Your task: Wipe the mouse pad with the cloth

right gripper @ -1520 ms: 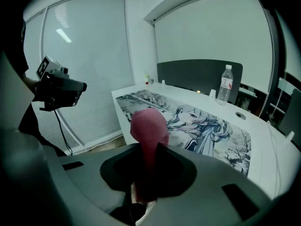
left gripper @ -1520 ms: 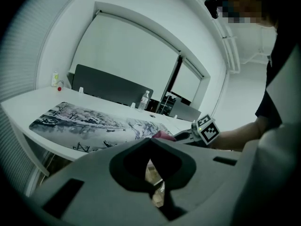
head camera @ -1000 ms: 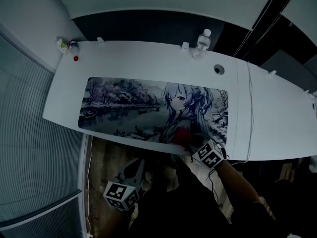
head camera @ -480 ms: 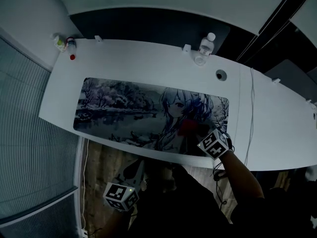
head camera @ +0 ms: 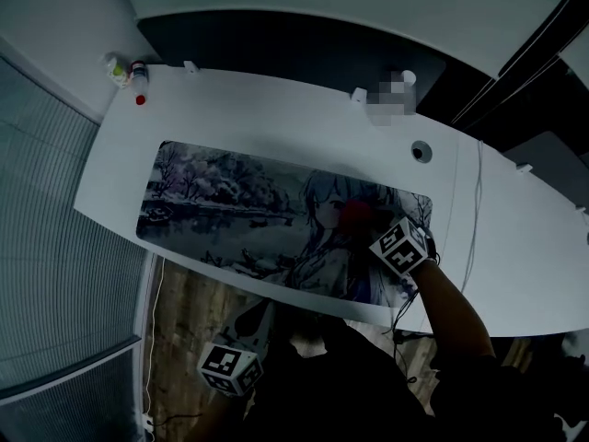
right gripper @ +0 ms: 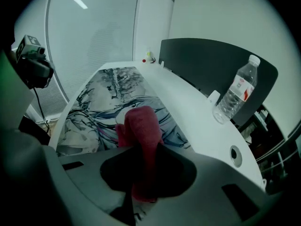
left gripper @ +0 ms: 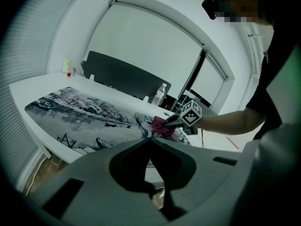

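Cloth (head camera: 354, 215), red and bunched, lay on the right part of the pad (head camera: 239, 210) in the head view, over the printed figure. The right gripper (head camera: 368, 228) reached in from the near edge of the desk (head camera: 276, 118) and met the cloth there. The pad lay flat along the desk's near side. The left gripper (head camera: 253, 325) hung lower, off the desk's near edge and over the wood floor (head camera: 193, 302), well apart from the pad.

From the left gripper view, that gripper's two jaws stood together, tips touching, with nothing between them. Beyond them the pad (left gripper: 84, 117) stretched across the desk (left gripper: 33, 86). At its far end the right gripper (left gripper: 169, 122) pressed the cloth (left gripper: 159, 125) onto it. A bottle (left gripper: 160, 94) stood upright behind, near the dark panel (left gripper: 122, 76).

From the right gripper view, the jaws were clamped on the cloth (right gripper: 141, 126), which ran down between them. Its rounded front fold rested on the pad (right gripper: 110, 91). The bottle (right gripper: 236, 92) stood upright to the right on bare desk (right gripper: 188, 102), apart from the pad.
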The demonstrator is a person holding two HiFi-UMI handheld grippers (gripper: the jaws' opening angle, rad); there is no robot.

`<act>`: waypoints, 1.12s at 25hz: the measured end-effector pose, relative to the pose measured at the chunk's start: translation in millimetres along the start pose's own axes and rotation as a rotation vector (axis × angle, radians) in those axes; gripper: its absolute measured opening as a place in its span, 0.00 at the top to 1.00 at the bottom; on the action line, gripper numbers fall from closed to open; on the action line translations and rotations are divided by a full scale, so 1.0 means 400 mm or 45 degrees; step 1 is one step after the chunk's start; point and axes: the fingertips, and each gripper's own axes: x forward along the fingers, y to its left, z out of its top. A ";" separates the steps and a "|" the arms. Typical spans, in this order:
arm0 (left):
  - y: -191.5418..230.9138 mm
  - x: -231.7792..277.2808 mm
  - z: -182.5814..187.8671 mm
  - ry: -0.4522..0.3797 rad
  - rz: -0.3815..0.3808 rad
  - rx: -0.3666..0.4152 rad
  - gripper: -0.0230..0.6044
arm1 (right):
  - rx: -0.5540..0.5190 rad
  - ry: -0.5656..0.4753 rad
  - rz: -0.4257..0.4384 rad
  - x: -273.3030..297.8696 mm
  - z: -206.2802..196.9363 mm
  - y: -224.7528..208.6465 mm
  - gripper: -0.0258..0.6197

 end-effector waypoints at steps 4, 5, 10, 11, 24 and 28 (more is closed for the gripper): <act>-0.002 0.008 0.007 -0.007 0.027 -0.011 0.96 | 0.013 -0.003 -0.011 0.022 0.023 -0.043 0.83; -0.001 0.009 0.010 -0.011 0.032 -0.012 0.96 | 0.019 -0.003 -0.018 0.027 0.028 -0.054 0.83; 0.006 0.003 0.020 -0.034 0.064 -0.022 0.96 | 0.034 0.000 -0.054 0.050 0.051 -0.097 0.83; 0.007 -0.001 0.022 -0.037 0.070 -0.024 0.96 | 0.037 0.001 -0.059 0.054 0.055 -0.105 0.83; 0.007 -0.035 0.011 -0.060 0.107 -0.044 0.96 | 0.043 0.015 -0.110 0.067 0.080 -0.136 0.83; 0.009 -0.042 0.008 -0.071 0.111 -0.048 0.96 | 0.042 0.021 -0.112 0.070 0.080 -0.138 0.83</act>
